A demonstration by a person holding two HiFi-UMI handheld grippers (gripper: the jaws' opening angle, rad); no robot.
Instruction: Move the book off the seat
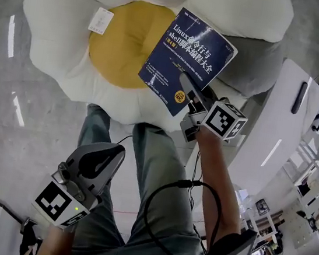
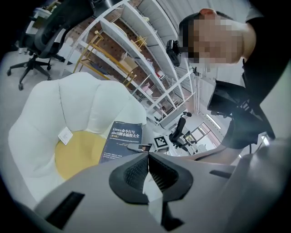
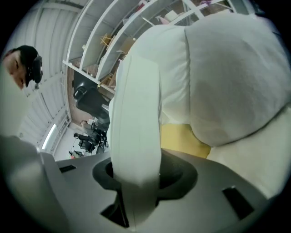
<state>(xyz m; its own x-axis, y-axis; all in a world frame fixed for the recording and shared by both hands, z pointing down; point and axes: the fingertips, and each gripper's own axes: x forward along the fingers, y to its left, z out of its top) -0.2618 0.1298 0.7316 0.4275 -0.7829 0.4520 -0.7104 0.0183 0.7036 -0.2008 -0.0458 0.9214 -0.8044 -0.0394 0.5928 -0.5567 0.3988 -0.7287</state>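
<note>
Head view shows 1 blue book (image 1: 187,57) tilted over the yellow centre of the 1 flower-shaped seat (image 1: 55,33). Its lower corner is pinched in the right gripper (image 1: 192,98), whose jaws clamp the page edge. The left gripper (image 1: 111,159) hovers by the person's leg (image 1: 159,171), jaws pressed together, empty. 1 white tag (image 1: 100,19) lies on the seat, and 1 white table (image 1: 269,139) stands to its right.

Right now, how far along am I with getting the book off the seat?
Done: the right gripper is clamped on the book, which looks tilted up off the seat. In hand: the carry; the book is over the seat's yellow centre. Left: bring it clear of the seat and set it down elsewhere. The left gripper is shut and empty.
</note>
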